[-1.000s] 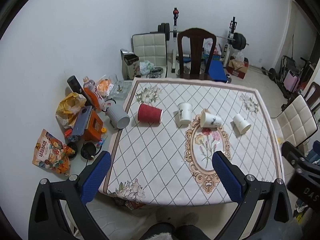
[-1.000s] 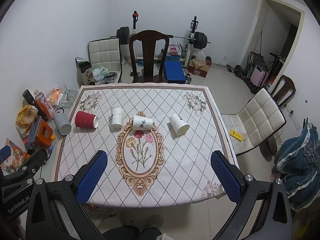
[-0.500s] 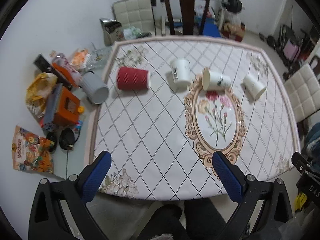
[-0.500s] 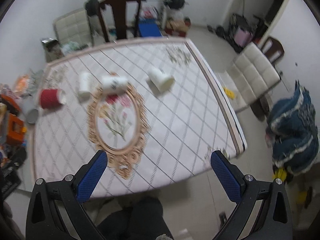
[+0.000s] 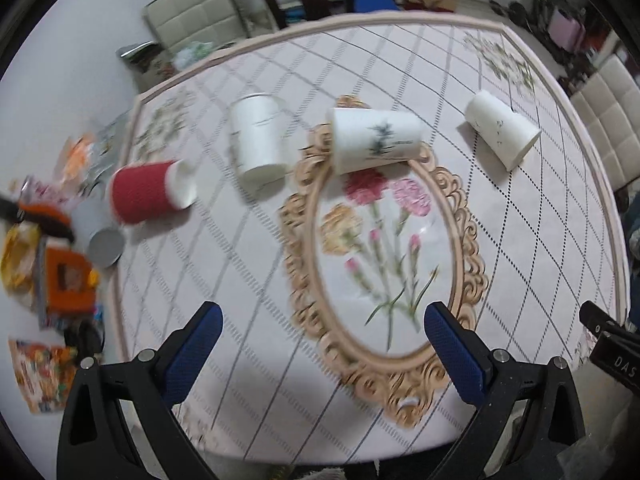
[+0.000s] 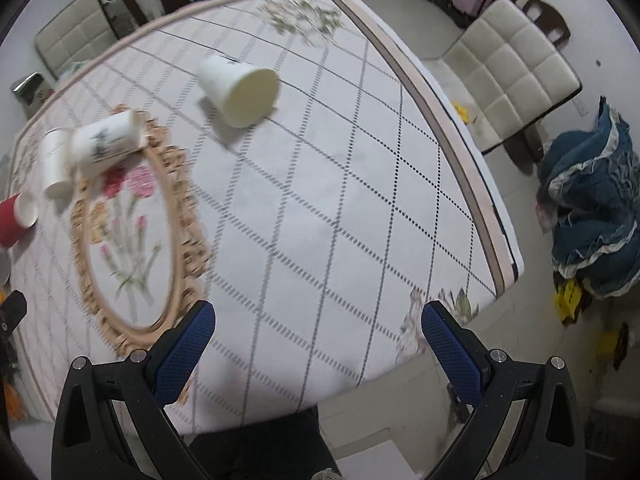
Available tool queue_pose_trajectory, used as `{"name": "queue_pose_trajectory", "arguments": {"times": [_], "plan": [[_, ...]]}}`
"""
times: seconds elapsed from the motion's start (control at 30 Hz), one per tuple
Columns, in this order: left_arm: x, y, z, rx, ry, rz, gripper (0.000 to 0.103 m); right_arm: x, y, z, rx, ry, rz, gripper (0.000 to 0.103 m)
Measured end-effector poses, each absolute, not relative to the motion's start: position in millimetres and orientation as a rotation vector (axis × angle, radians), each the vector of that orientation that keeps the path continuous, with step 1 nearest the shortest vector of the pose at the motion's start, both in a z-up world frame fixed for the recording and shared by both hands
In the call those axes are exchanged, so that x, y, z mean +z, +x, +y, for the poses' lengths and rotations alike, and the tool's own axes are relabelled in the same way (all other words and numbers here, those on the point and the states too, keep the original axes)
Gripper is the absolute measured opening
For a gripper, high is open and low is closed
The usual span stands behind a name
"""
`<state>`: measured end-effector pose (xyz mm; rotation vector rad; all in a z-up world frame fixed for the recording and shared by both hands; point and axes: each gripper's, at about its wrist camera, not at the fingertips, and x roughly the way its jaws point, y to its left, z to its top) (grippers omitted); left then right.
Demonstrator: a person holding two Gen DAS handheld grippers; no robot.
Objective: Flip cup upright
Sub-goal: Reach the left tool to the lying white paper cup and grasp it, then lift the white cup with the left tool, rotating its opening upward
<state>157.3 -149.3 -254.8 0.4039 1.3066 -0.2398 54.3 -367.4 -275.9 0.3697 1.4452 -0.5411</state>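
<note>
Two hand-held grippers hang above the near edge of a table (image 5: 248, 280) covered in a diamond-patterned cloth with a flower oval at its centre. The left gripper (image 5: 320, 348) has its blue-padded jaws spread wide and holds nothing. The right gripper (image 6: 316, 344) is likewise spread wide and empty.

Several cups lie on their sides across the far half of the table. In the left wrist view, a red cup (image 5: 150, 192) rests at about ten o'clock, a plain white cup (image 5: 258, 142) at eleven, a white cup with a leaf print (image 5: 376, 138) at twelve, touching the top rim of the oval, and another white cup (image 5: 502, 130) at two. In the right wrist view that last cup (image 6: 240, 88) sits at eleven, its mouth turned toward the camera, well apart from the others. A grey cup (image 5: 98, 228) lies just off the table's left edge, among clutter.

The work appears to be at the approach stage: no cup is touched or upright yet. The next move likely calls for carrying one gripper forward to a chosen cup, lining its jaws across the cup's side, closing gently so the paper wall does not crush, then rotating it onto its base.
</note>
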Motion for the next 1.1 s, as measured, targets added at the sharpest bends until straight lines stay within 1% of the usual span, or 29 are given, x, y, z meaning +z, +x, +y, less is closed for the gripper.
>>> {"name": "queue_pose_trajectory", "arguments": {"times": [0.13,0.23,0.43,0.5,0.6,0.67,0.7,0.73,0.77,0.93,1.07,1.1], "plan": [[-276.9,171.8,-197.0,-0.323,0.541,1.287,0.103,-305.1,67.0,-402.4,-0.556,0.383,1.501,0.103],[-288.3,176.8,-235.7,-0.408,0.736,1.221,0.103,-320.7,73.7,-427.8,-0.573,0.401,1.53,0.103],[-311.4,183.9,-311.3,-0.599,1.235,0.887,0.102,-348.8,89.9,-470.1,-0.596,0.437,1.575,0.103],[-320.4,186.6,-325.0,-0.664,1.352,0.815,0.102,-356.7,94.9,-481.9,-0.606,0.451,1.584,0.103],[-333.6,187.4,-345.6,-0.769,1.514,0.707,0.099,-366.6,98.0,-498.0,-0.628,0.481,1.592,0.103],[-338.0,185.9,-355.4,-0.825,1.581,0.652,0.097,-372.2,96.4,-507.6,-0.641,0.5,1.595,0.103],[-339.6,184.4,-361.0,-0.865,1.627,0.601,0.095,-374.7,95.8,-512.5,-0.649,0.511,1.596,0.103],[-342.6,181.6,-365.9,-0.892,1.655,0.568,0.088,-377.3,95.2,-518.0,-0.661,0.503,1.586,0.103],[-344.8,176.8,-372.0,-0.922,1.688,0.539,0.086,-379.0,94.6,-522.3,-0.67,0.511,1.589,0.103],[-355.0,154.9,-393.8,-1.057,1.814,0.381,0.086,-386.7,84.8,-538.1,-0.703,0.551,1.603,0.103],[-370.9,144.4,-410.5,-1.101,1.88,0.35,0.086,-391.1,73.3,-547.2,-0.731,0.574,1.608,0.103],[-373.2,143.8,-413.3,-1.103,1.885,0.351,0.08,-391.8,70.8,-549.8,-0.74,0.583,1.608,0.103]]}}
